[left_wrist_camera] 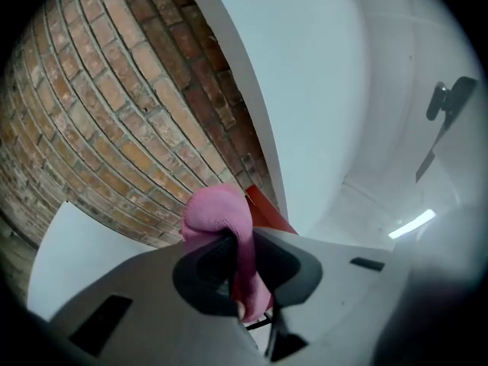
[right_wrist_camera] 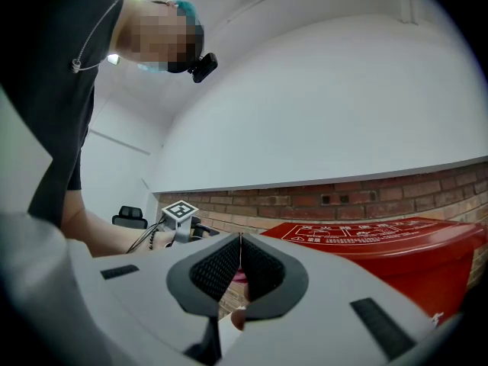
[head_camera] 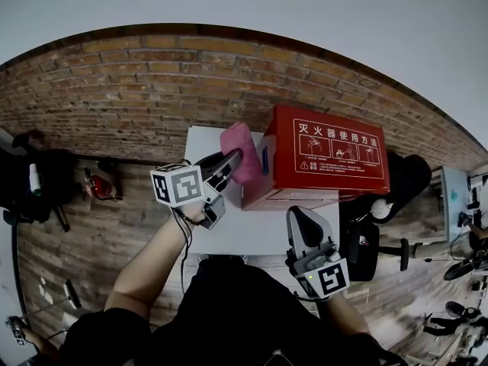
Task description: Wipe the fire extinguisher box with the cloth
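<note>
A red fire extinguisher box with white print on its lid stands on a small white table against a brick wall. My left gripper is shut on a pink cloth, which is held up against the box's left end. In the left gripper view the pink cloth bulges out from between the jaws, with a red corner of the box behind it. My right gripper hovers over the table's front right, jaws together, nothing between them. The right gripper view shows the box's lid just ahead.
A brick wall rises behind the table. A black office chair stands to the right of the table, and a red object lies on the wooden floor to the left. More clutter lines the far right edge.
</note>
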Available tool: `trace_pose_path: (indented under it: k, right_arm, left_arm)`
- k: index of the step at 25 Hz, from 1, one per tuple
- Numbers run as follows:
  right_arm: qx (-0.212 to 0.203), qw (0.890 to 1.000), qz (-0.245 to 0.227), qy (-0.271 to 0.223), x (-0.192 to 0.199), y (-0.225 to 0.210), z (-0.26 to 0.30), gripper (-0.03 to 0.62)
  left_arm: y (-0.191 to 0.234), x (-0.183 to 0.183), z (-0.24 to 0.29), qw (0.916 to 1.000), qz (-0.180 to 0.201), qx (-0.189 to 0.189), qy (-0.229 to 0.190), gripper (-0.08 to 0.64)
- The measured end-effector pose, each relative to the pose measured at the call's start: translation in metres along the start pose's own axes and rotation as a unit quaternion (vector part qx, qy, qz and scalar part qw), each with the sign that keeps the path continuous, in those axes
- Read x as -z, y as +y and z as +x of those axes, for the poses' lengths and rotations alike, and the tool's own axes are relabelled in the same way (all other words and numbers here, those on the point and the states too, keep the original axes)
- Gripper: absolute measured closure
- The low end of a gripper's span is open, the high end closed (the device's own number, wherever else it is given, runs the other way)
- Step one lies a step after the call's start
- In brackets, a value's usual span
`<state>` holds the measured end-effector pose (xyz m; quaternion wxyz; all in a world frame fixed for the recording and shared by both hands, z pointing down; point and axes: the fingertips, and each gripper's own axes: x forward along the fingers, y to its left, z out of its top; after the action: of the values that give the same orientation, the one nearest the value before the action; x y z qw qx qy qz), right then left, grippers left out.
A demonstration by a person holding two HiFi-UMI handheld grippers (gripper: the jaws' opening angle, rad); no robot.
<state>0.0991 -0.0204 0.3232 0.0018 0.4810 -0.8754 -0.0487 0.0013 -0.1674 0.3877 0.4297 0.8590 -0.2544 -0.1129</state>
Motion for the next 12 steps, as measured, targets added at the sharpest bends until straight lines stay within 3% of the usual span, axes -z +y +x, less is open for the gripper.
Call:
trace_pose_path:
  k: [12]
  right_arm:
    - [0.003,1.000,0.005,0.018,0.011,-0.002,0.001,0.571]
  left_arm:
    - [0.006,-0.018,0.049,0.9941,-0.073,0.062,0.053,0.485]
